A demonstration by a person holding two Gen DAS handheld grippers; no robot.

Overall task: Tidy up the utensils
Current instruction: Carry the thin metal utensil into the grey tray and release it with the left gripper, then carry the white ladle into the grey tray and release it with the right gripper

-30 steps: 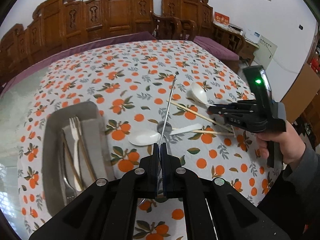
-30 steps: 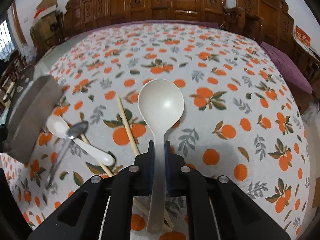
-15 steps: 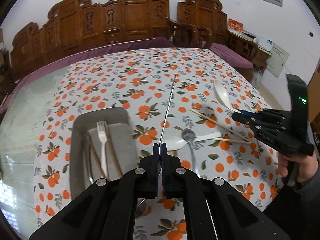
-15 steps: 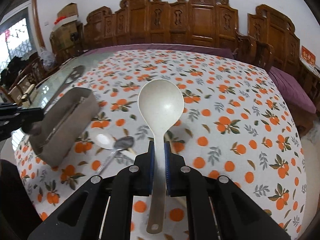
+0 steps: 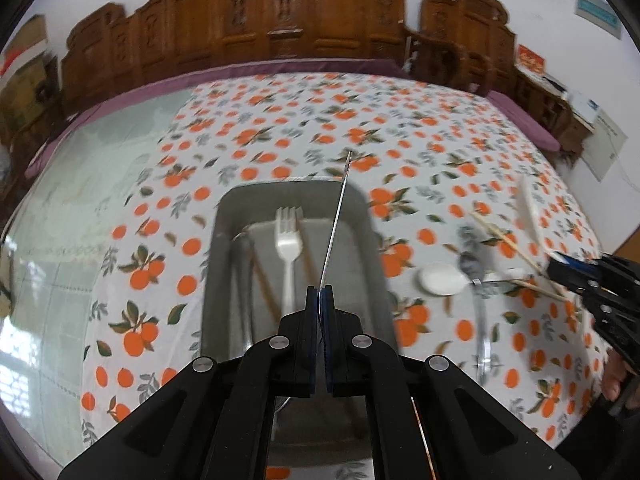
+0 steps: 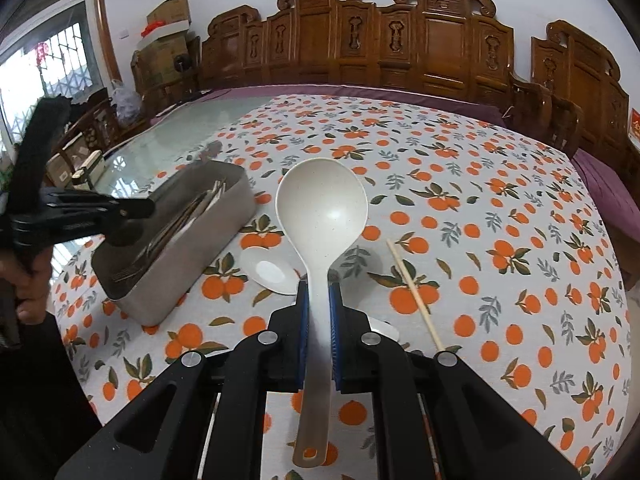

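Note:
My left gripper (image 5: 319,300) is shut on a thin metal utensil (image 5: 335,220), seen edge-on, held above the grey metal tray (image 5: 218,248). The tray holds a white plastic fork (image 5: 288,248) and brown chopsticks (image 5: 266,284). My right gripper (image 6: 319,300) is shut on a large white ladle-like spoon (image 6: 321,208), held above the table, right of the tray (image 6: 224,224). A small white spoon (image 5: 442,278) and a metal spoon (image 5: 472,272) lie on the cloth. Loose chopsticks (image 5: 516,252) lie beside them.
The table has an orange-patterned cloth (image 5: 280,128) with bare glass (image 5: 80,184) to the left. Carved wooden chairs (image 6: 400,52) line the far side. One chopstick (image 6: 416,292) lies right of my right gripper. The left gripper shows in the right wrist view (image 6: 138,207).
My left gripper has moved left with the metal utensil, from above the loose spoons to above the tray. My right gripper has lifted the white spoon and swung left toward the tray.

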